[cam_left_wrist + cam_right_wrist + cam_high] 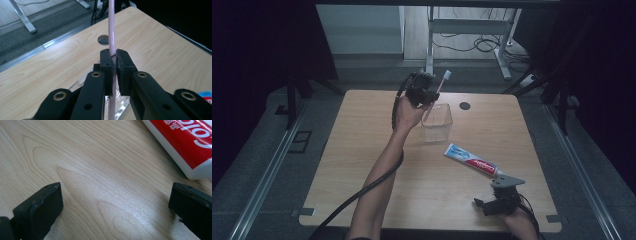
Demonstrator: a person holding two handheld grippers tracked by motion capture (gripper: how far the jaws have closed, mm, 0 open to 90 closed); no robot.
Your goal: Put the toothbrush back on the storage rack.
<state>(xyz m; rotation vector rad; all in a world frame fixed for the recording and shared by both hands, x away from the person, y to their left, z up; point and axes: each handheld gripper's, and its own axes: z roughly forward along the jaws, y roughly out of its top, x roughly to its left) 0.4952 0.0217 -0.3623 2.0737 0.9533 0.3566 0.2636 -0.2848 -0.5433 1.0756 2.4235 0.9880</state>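
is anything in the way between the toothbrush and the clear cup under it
Nothing visible is. The left gripper is shut on the pink toothbrush, holding it over the open top of the clear cup. The toothpaste tube lies on the table off to the side, near the open right gripper.

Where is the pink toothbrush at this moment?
In the high view, the toothbrush is at the table's far middle, clamped in the left gripper above the clear cup.
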